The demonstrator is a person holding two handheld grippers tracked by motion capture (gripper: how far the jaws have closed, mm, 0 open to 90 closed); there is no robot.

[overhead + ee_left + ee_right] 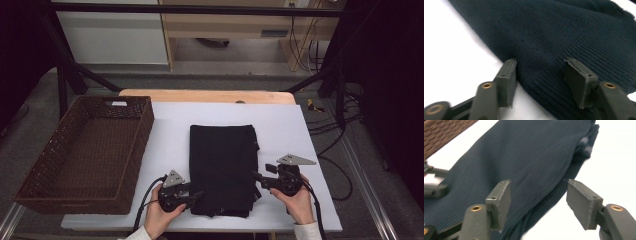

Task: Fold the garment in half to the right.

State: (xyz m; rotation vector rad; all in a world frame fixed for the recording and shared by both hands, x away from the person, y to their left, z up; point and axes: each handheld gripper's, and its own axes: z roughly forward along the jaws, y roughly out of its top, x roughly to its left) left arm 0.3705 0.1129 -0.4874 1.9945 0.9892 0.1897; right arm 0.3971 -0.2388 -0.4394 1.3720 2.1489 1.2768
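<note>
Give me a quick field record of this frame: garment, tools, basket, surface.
garment: dark knit garment, folded into a rectangle, lying flat on the white table
left tool: left tool at the garment's near left corner, jaws apart over the ribbed hem, not clamped
right tool: right tool at the garment's right edge, jaws apart with the fabric's edge between them, no grip
basket: brown wicker basket, left of the garment, nothing inside
</note>
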